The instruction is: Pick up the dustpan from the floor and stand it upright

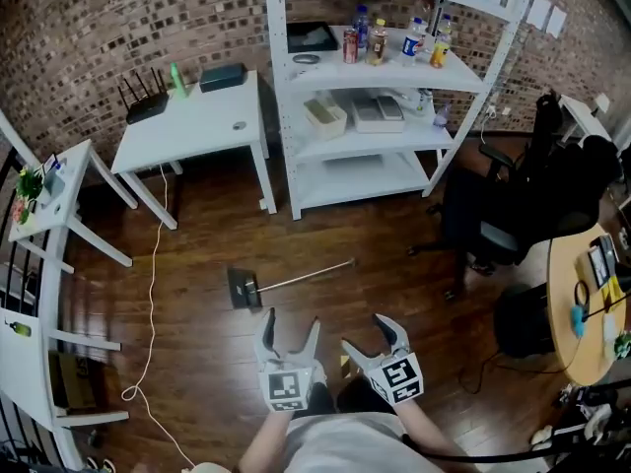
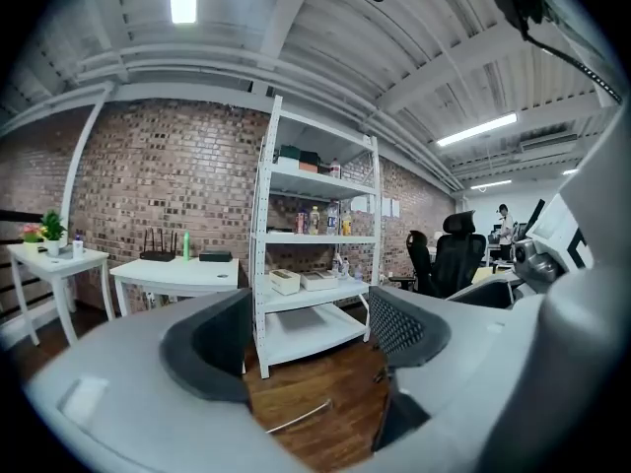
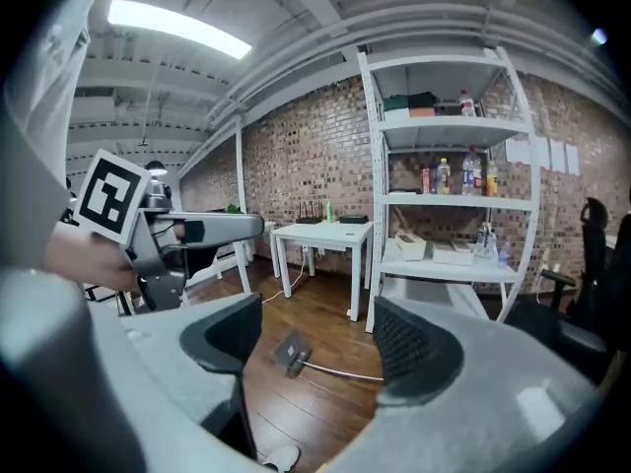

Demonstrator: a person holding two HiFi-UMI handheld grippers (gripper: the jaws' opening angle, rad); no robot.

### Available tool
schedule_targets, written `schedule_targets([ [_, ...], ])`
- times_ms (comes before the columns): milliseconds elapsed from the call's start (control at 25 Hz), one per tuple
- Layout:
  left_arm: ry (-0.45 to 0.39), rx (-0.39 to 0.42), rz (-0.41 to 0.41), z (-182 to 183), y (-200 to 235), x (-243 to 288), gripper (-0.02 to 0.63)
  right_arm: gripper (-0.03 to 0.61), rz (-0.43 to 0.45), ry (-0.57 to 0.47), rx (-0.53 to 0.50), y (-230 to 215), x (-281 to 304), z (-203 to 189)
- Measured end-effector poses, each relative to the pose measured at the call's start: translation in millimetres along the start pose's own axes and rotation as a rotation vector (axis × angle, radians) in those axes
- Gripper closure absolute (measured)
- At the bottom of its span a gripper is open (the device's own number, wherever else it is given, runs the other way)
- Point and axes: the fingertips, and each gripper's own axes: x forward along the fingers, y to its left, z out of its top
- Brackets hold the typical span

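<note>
Head view: dustpan [image 1: 246,288] lies flat on the floor [image 1: 197,353], ahead of the left gripper [image 1: 292,325] and right gripper [image 1: 369,337], whose jaws are apart and empty. Gripping its thin handle near the pan is probably steadiest.

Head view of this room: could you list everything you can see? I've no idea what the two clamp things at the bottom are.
dustpan: one, dark pan with a silver handle, lying flat on the wooden floor
shelf unit: one, white, against the brick wall
bottles: several, mixed colours, on an upper shelf
table: one, white, left of the shelf unit
router: one, black, on the table
cable: one, white, trailing across the floor
office chair: one, black, at right
round table: one, tan, at the right edge
left gripper, right gripper: two hand-held tools, grey, bottom centre, jaws open, empty
</note>
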Motion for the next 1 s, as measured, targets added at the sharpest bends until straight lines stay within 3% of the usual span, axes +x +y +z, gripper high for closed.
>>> schedule_targets([
  [120, 0.045, -0.005, -0.012, -8.1, 19.0, 33.8, 0.236, 0.236, -0.009, 0.017, 0.007, -15.9, 26.1, 7.1],
  [320, 0.119, -0.024, -0.039, -37.4, 26.9, 86.5, 0.236, 0.249, -0.033, 0.03, 0.111, -66.7, 71.4, 5.2],
  [560, 0.221, -0.055, -0.056, -88.1, 32.5, 150.5, 0.243, 0.261, 0.013, 0.101, 0.198, -103.8, 140.0, -31.2],
  [760, 0.327, -0.071, -0.085, -170.2, 26.2, 221.0, 0.242, 0.275, 0.041, 0.193, 0.229, -144.2, 212.7, -100.8],
  [880, 0.431, -0.068, -0.1, -241.1, 28.3, 263.7, 0.242, 0.278, 0.029, 0.309, 0.23, -178.0, 259.4, -167.1],
  [1000, 0.552, -0.118, -0.09, -319.5, 33.1, 287.2, 0.239, 0.278, 0.057, 0.432, 0.209, -203.9, 295.7, -240.9],
])
